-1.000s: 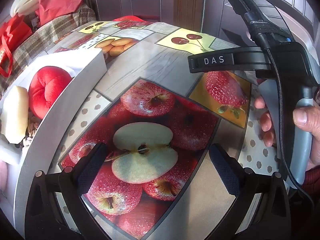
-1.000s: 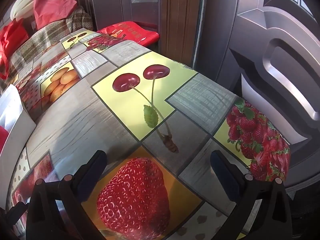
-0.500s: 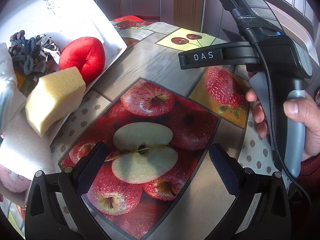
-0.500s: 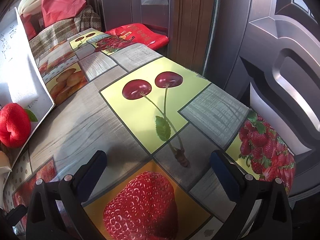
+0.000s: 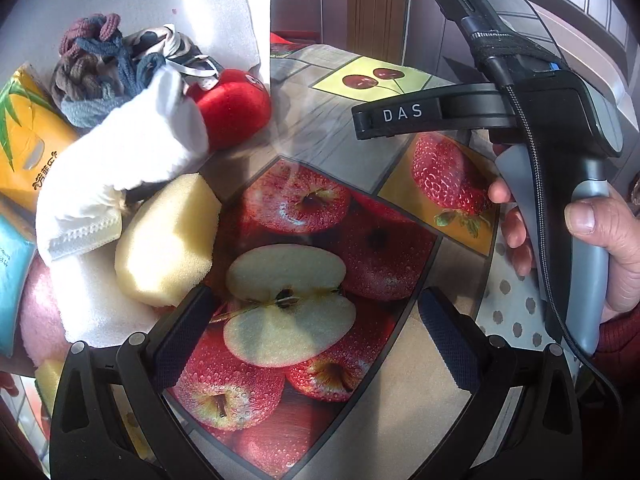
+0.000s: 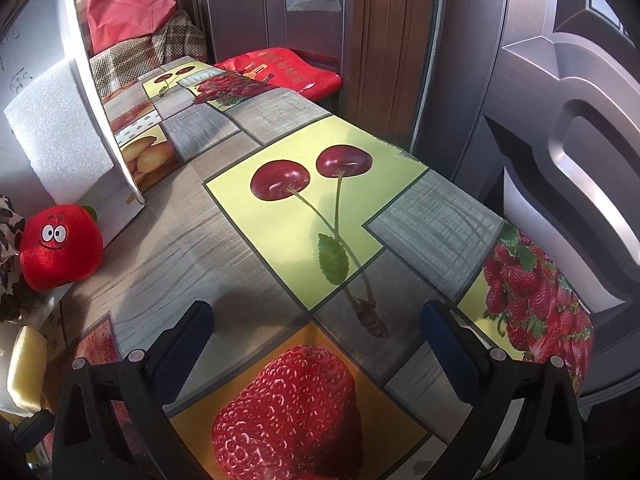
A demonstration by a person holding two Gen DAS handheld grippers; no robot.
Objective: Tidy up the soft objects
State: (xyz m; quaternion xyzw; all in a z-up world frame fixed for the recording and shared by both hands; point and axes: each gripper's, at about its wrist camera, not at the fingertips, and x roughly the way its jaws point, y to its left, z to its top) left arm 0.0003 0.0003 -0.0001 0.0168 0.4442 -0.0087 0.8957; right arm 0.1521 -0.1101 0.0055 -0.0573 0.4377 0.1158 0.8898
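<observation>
Left gripper [image 5: 312, 320] fingers spread, empty. Right gripper [image 6: 316, 328] fingers spread, empty. Soft pile on counter [image 5: 320, 140] left of left fingers: yellow sponge [image 5: 168, 240] nearest, red plush [image 5: 234, 108] beyond.

Spilled soft pile [image 5: 132, 168] and tipped white box [image 6: 100, 128] block the left; tablecloth [image 6: 240, 248] ahead lies open

Strong daylight falls on the table [image 6: 248, 248] and gives sheen; the pictures are sharp in the middle, curved and dark at the edges.
</observation>
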